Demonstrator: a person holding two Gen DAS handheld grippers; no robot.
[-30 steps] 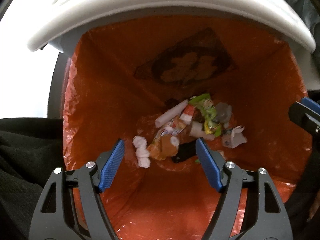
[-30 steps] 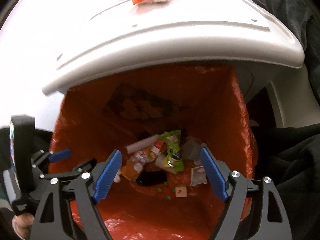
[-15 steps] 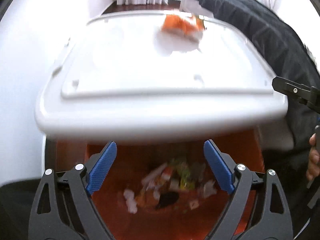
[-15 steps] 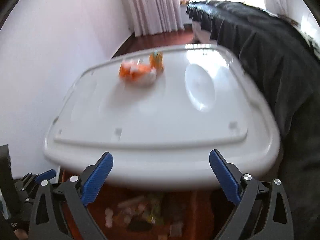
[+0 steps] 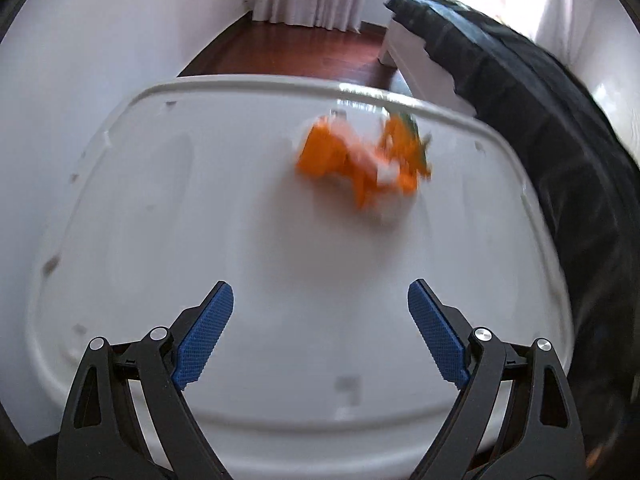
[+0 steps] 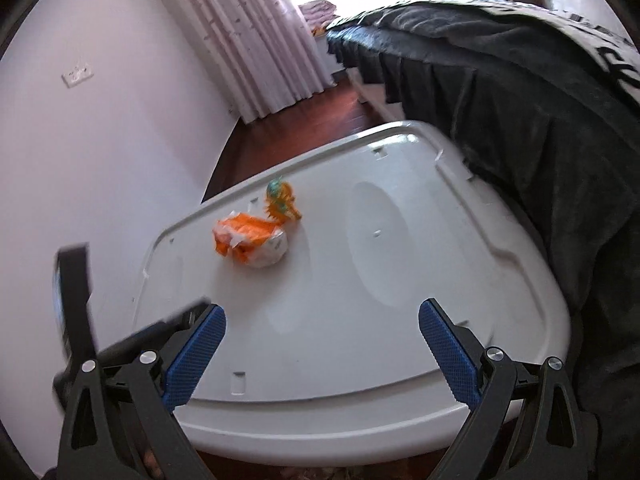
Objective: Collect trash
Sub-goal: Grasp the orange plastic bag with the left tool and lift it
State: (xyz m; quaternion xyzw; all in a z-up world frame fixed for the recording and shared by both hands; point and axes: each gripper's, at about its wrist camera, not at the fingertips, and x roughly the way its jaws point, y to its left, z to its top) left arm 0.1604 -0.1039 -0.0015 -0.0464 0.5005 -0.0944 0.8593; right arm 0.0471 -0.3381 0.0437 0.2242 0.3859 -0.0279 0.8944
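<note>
Left view: left tool [image 5: 320,316] spread wide, empty; blurred orange wrapper [image 5: 356,168] lies far on the white lid [image 5: 200,240].
Right view: right tool [image 6: 322,332] also apart. Wrapper [image 6: 250,242] looks light and crumpled; pinch a raised fold.

lid [image 6: 360,280]: bare near side | wrappers [image 6: 252,240] far | bed [image 6: 540,120] right
</note>
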